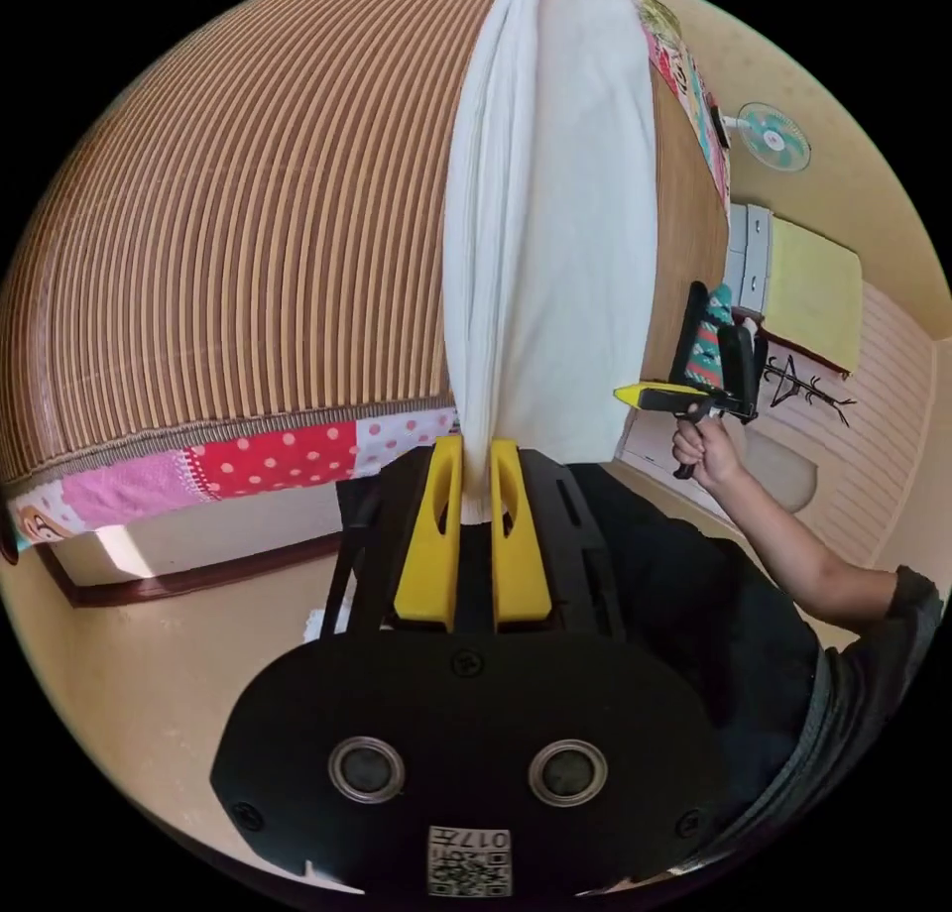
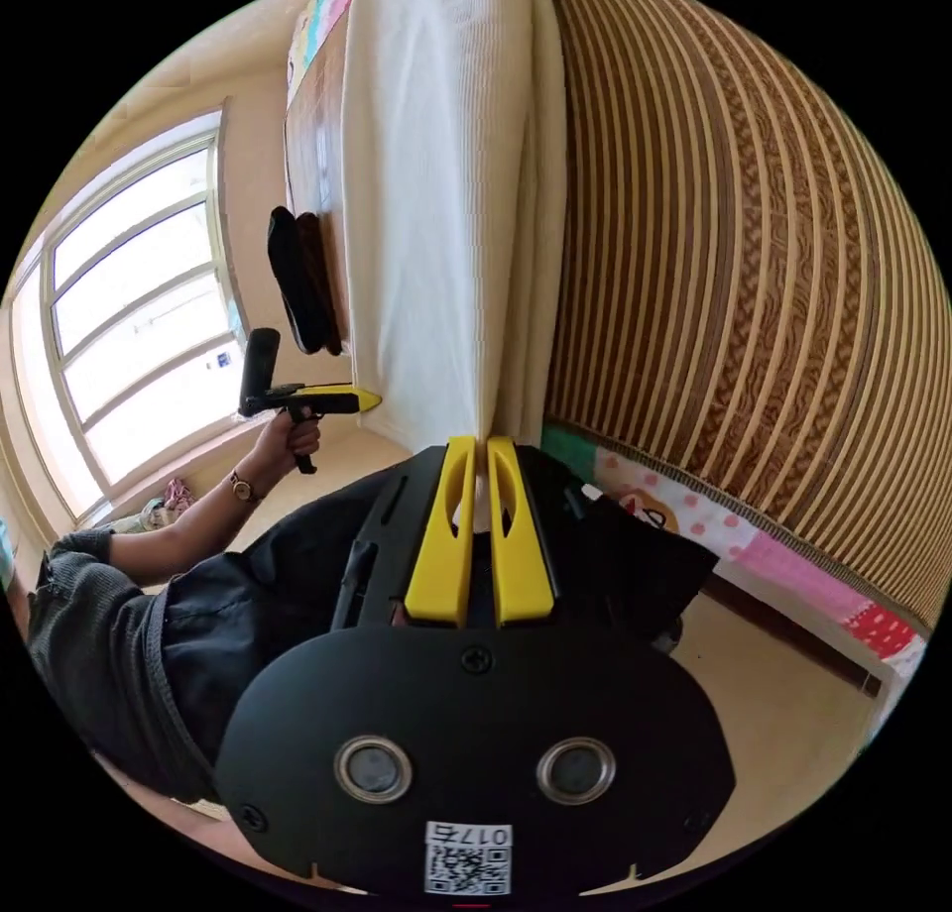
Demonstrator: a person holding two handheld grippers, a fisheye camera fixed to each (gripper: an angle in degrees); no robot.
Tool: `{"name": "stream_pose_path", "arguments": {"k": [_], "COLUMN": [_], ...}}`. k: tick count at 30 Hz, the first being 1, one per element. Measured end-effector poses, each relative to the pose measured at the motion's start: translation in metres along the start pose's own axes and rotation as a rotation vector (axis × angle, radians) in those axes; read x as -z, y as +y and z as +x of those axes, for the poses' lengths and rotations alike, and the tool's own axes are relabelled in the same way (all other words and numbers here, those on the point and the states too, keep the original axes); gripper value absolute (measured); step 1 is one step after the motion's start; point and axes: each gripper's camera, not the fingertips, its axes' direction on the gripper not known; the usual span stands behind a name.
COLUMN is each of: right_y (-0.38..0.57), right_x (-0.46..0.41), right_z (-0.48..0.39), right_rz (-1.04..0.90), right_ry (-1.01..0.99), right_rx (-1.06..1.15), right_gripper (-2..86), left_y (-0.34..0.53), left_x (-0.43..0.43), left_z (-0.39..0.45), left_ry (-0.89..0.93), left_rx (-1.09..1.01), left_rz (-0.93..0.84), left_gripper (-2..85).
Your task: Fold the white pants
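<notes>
White ribbed fabric pants (image 1: 540, 218) are shown stretched as a long band over a brown striped woven bamboo mat (image 1: 238, 228), which serves as the landmark. In the left gripper view, the left gripper (image 1: 475, 461) is seen with its two yellow jaws closed on one gathered corner of the pants, just off the near edge of the mat. The right gripper (image 1: 635, 395) is seen in the same view, held in a hand (image 1: 704, 451) at the opposite corner of the same hem, beside the mat's edge. In the right gripper view, the pants (image 2: 446, 188) are again seen lying along the mat (image 2: 754, 287), and the right gripper (image 2: 477, 456) is shown with both yellow jaws pressed together on a gathered fold of the cloth. The left gripper (image 2: 365, 398) is seen there at the far corner, gripped by a hand (image 2: 290, 438); its tip touches the cloth. A patchwork quilt with pink and red dotted squares (image 1: 248, 461) is visible beneath the mat's near edge. A tall multi-paned window (image 2: 139, 317) is seen beyond the mat.
</notes>
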Motion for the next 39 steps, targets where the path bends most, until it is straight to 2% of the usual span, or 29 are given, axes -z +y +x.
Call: {"name": "stream_pose_path", "arguments": {"k": [2,5,7,10,17,20,23,27,29,33,36,39], "right_y": [0.011,0.013,0.002,-0.030,-0.128,-0.150,-0.142,-0.088,-0.054,0.052,0.131,0.200], "right_x": [0.008,0.045,0.069,0.099,0.101,0.084,0.072,0.073,0.079,0.094,0.107,0.128], "right_z": [0.013,0.026,0.028,0.023,0.010,0.000,-0.012,-0.036,-0.057,-0.138,-0.212,-0.288], "right_rz": [-0.009,0.118,0.205,0.328,0.382,0.366,0.370,0.423,0.426,0.436,0.452,0.480], "right_ry": [-0.005,-0.063,-0.113,-0.121,-0.252,-0.325,-0.324,-0.473,-0.488,-0.493,-0.453,-0.367], "right_rx": [-0.039,-0.075,-0.066,-0.034,0.016,0.036,0.041,0.171,0.252,0.484,0.658,0.820], "right_gripper": [4.7,7.6,9.3,11.3,13.9,12.5,7.3,3.8,2.7,1.4,1.0,0.7], "left_y": [-0.002,-0.013,-0.032,-0.073,-0.185,-0.218,-0.226,-0.194,-0.161,-0.053,0.035,0.116], "left_x": [-0.011,0.006,0.043,0.080,0.101,0.089,0.077,0.082,0.093,0.121,0.144,0.175], "left_z": [-0.007,-0.024,-0.031,-0.030,-0.007,0.002,-0.001,-0.013,-0.010,0.011,0.046,0.094], "left_ry": [0.012,-0.015,0.136,0.206,0.136,0.127,0.080,0.297,0.349,0.517,0.579,0.560], "left_rx": [0.064,0.133,0.061,-0.050,-0.167,-0.179,-0.154,-0.278,-0.370,-0.594,-0.734,-0.856], "left_rz": [-0.063,-0.001,0.180,0.326,0.358,0.303,0.258,0.225,0.252,0.303,0.362,0.429], "left_gripper": [5.9,6.9,10.1,11.0,14.5,12.4,7.3,5.1,5.0,4.8,4.7,4.7]}}
